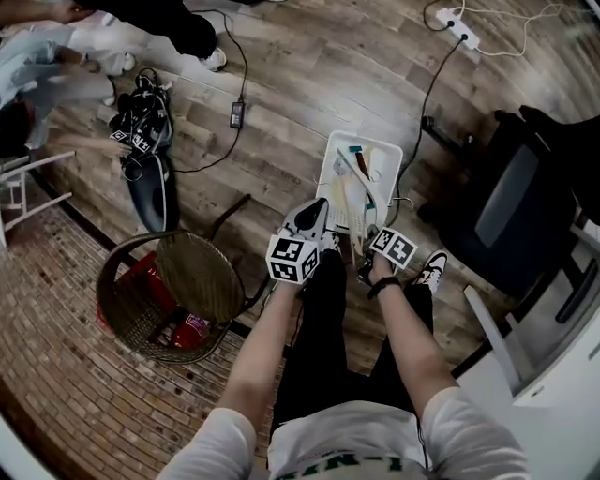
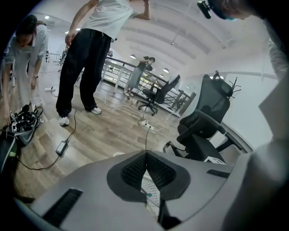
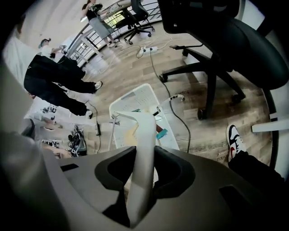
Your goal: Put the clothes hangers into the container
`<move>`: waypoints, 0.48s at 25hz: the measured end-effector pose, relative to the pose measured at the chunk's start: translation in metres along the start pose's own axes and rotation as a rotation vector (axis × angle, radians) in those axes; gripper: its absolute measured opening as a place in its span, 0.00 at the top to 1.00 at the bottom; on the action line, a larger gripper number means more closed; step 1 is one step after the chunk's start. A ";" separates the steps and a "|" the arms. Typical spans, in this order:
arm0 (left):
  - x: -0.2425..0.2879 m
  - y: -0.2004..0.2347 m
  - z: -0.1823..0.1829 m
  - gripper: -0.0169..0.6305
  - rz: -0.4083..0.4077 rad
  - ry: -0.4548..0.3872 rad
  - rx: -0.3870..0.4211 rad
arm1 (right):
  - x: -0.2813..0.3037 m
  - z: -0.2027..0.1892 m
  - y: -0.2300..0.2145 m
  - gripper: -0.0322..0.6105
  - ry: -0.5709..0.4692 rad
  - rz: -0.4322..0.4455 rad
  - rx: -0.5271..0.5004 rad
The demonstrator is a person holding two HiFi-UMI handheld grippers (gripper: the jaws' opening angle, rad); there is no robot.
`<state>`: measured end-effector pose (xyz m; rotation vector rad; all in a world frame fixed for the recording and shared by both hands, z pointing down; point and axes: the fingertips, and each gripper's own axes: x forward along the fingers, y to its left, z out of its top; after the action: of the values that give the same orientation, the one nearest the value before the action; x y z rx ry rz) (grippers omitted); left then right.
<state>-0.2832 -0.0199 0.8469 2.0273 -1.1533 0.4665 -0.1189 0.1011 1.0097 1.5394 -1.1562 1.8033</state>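
A white perforated container stands on the wooden floor in front of my feet, with several pale hangers lying in it. My right gripper points steeply down above its near end, shut on the arm of a cream hanger; that hanger runs up between the jaws toward the container. My left gripper hovers beside it over the container's near left corner. Its jaws meet at the tips with nothing between them, and the container shows through the gap below.
A round wicker basket with red items sits left of my legs. A black office chair stands at right, white furniture at lower right. Cables, a power strip, a dark bag and other people lie farther off.
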 end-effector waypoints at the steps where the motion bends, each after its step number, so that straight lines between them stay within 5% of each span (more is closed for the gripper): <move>1: 0.006 0.005 -0.014 0.96 -0.003 0.018 -0.004 | 0.010 -0.003 -0.008 0.74 0.000 -0.010 0.010; 12: 0.066 0.046 -0.093 0.96 -0.004 0.071 -0.023 | 0.107 0.022 0.019 0.73 -0.063 0.020 -0.038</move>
<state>-0.2828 -0.0023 0.9687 1.9774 -1.1068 0.5162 -0.1482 0.0564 1.1075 1.5785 -1.2327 1.7471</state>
